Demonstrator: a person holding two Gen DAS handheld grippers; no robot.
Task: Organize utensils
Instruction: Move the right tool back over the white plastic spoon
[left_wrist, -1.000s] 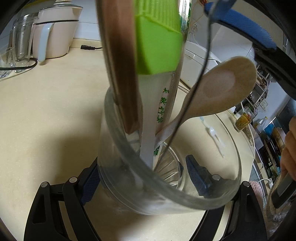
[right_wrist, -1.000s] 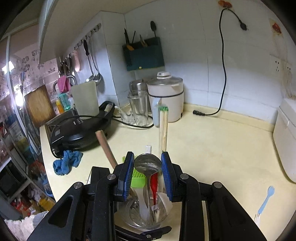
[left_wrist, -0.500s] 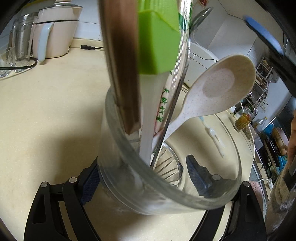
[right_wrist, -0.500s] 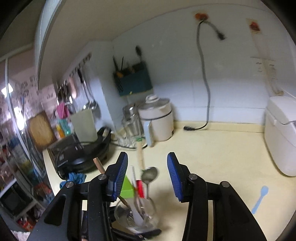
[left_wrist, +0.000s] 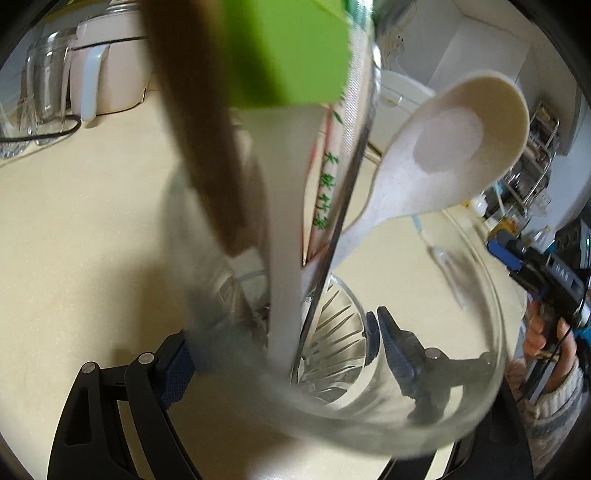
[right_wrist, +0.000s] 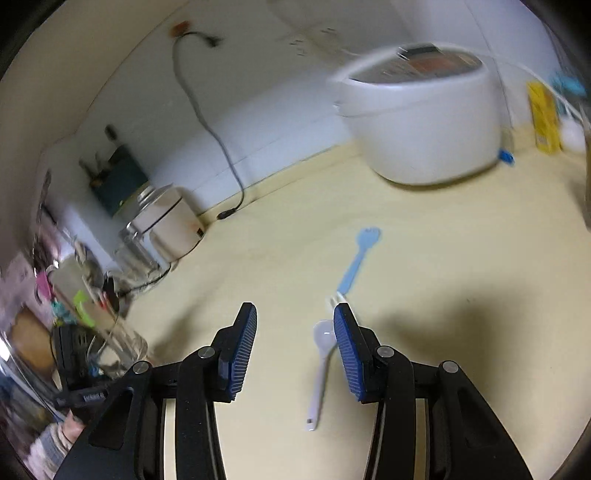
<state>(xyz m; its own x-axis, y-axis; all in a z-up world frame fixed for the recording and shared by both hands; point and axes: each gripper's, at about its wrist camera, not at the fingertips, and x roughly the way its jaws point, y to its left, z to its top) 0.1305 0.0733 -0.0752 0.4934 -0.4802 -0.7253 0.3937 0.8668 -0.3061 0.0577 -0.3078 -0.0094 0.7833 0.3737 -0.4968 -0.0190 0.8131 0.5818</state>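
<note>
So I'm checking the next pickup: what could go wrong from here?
1. The white spoon lies beside the right gripper's right pad, not centred between the open jaws, so closing could miss it or push it aside.
2. The blue fork lies just beyond and could get nudged.
3. The glass in the left gripper is crowded, so another utensil may jam.

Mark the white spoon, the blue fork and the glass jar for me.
white spoon (right_wrist: 320, 373): right wrist view, on its handle.
blue fork (right_wrist: 354, 267): right wrist view, mid handle.
glass jar (left_wrist: 493, 295): left wrist view, on its right rim.
</note>
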